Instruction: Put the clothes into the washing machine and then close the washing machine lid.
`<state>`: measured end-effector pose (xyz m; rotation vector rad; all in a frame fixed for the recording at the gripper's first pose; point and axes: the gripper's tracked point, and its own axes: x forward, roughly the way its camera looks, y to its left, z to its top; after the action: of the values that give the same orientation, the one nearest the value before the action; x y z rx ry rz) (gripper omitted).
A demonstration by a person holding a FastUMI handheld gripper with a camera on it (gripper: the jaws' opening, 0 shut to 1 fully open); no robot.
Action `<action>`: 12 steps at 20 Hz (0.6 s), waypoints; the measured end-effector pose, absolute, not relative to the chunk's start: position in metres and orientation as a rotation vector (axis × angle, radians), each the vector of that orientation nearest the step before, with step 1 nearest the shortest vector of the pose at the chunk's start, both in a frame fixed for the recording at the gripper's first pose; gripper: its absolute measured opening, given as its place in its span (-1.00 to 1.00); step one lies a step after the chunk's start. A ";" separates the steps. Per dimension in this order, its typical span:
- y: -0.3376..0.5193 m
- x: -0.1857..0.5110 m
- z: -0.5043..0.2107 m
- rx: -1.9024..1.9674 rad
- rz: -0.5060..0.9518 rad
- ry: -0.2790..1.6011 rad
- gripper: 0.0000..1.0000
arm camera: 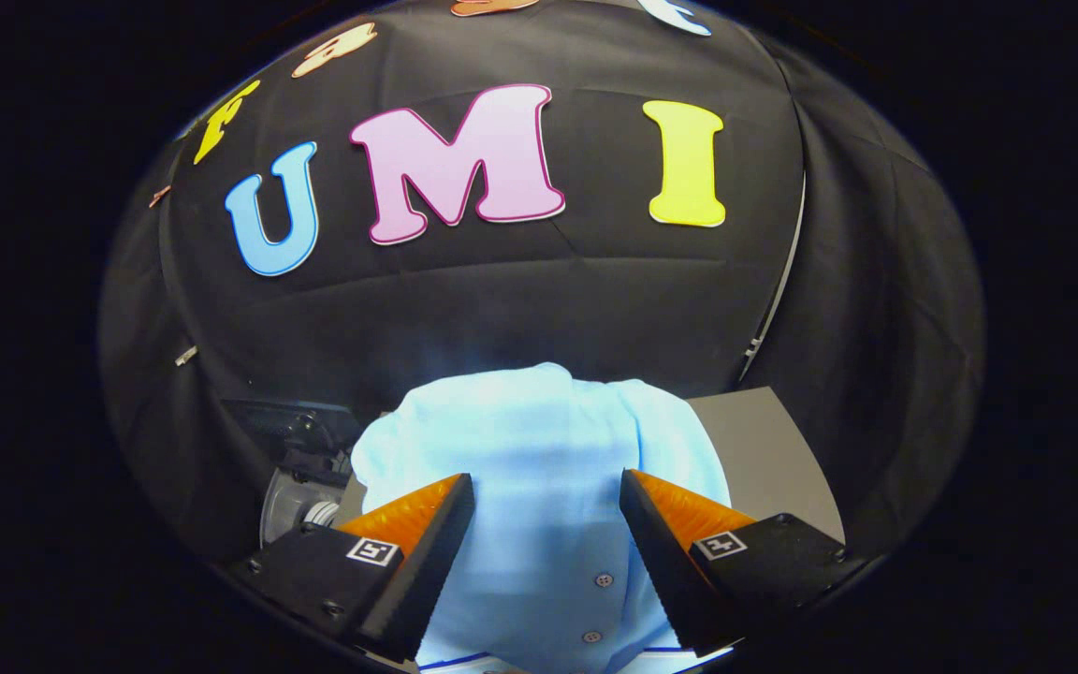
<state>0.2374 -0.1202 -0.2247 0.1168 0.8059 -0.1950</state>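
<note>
A light blue buttoned shirt lies bunched on a grey tabletop, directly under and just ahead of my fingers. My gripper is open, its two fingers spread wide over the cloth. The shirt's button strip runs between them, and neither finger visibly presses on the fabric. Left of the shirt, beyond the left finger, I see part of a dark and pale grey machine that looks like the washing machine. Its lid and opening are hidden from me.
The booth's black cloth wall rises close behind the shirt. A thin pale pole runs down the wall to the right. Bare grey tabletop shows to the right of the shirt.
</note>
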 end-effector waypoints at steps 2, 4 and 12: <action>-0.122 0.237 -0.233 0.123 -0.198 0.836 0.97; -0.122 0.234 -0.240 0.121 -0.200 0.863 0.97; -0.128 0.230 -0.255 0.073 -0.218 0.900 0.98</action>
<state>0.2303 -0.1281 -0.2547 0.0732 0.9000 -0.2176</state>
